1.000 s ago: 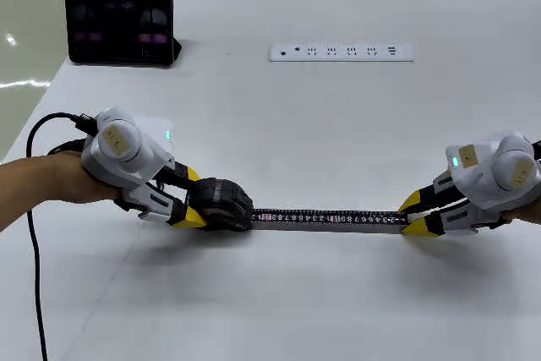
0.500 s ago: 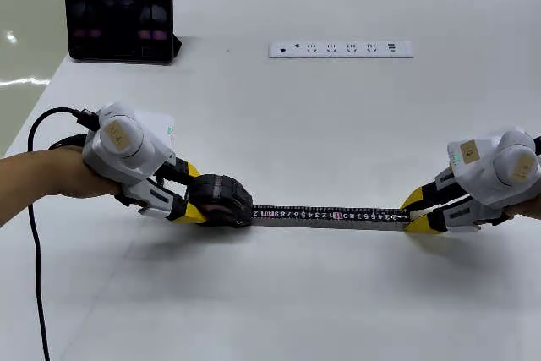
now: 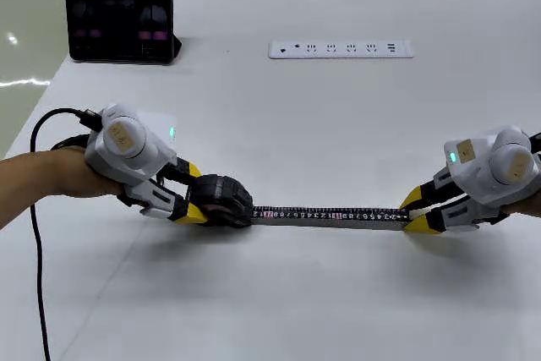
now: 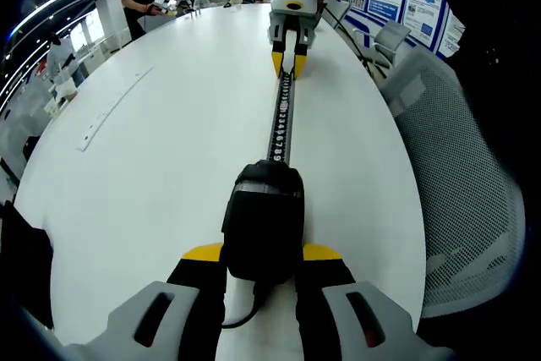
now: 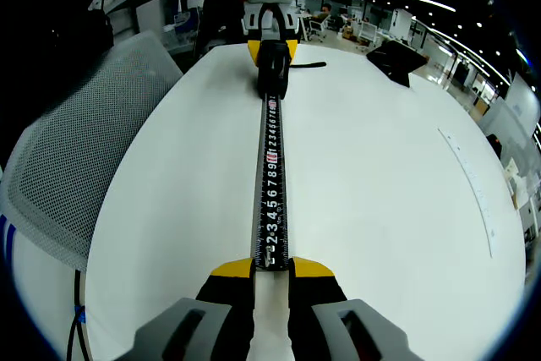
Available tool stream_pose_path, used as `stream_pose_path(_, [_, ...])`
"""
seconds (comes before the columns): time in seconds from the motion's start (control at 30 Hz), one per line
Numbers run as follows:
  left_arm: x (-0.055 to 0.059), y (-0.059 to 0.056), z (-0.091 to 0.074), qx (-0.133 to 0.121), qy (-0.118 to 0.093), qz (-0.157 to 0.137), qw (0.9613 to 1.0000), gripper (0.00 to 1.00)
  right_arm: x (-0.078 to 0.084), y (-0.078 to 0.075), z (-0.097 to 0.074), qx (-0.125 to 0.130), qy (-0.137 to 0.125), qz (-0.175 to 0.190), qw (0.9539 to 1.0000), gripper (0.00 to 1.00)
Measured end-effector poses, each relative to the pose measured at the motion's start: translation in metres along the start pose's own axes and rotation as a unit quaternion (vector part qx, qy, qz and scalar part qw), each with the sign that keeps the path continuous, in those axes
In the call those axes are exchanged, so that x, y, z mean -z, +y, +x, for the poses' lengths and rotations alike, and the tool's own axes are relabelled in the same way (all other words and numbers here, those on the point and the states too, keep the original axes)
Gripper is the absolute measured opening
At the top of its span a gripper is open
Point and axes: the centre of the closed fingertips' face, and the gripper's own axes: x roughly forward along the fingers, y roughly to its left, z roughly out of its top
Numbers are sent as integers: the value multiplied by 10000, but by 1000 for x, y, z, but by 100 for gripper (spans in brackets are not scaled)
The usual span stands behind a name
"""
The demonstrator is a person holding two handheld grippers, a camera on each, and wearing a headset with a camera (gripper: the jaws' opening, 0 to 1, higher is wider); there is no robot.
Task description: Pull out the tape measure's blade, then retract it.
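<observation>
Head view: black rubber-clad tape measure case (image 3: 221, 201) sits toward the near-left of the white desk (image 3: 338, 124), clamped between the yellow-tipped jaws of the left tool (image 3: 193, 195). A narrow steel blade with printed numerals (image 3: 330, 215) lies flat along the desk, roughly parallel to the near edge. It runs to the right tool (image 3: 414, 212), whose jaws are pinched on its free end.

Left gripper view: jaws closed on the case's two flanks, case centred. The blade leaves the mouth in a straight line.

Right gripper view: jaws almost together, with the blade tip between them. Numerals face up, low numbers nearest the tool, some in red.

Judgement: the case looks compact and fairly dense, and its rubber skin should grip well, so the flanks suit. The blade is thin and springy and likely to kink if bent sideways. It probably recoils hard. Hold it at the tip and feed it back in line.
</observation>
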Motion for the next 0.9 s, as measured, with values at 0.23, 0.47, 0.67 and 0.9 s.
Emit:
stream_pose_path(0.23, [0,0,0,-3,26,19,10000,26,-1,1,0,3,48,-14,10000,12])
stream_pose_path(0.47, [0,0,-1,-11,52,40,10000,26,0,1,0,-4,94,-9,10000,12])
stream_pose_path(0.67, [2,0,-1,-21,105,53,9999,26,0,1,-1,1,132,12,9999,13])
stream_pose_path(0.9, [9,4,-4,-146,242,-14,9996,30,2,0,-2,81,148,73,9998,14])
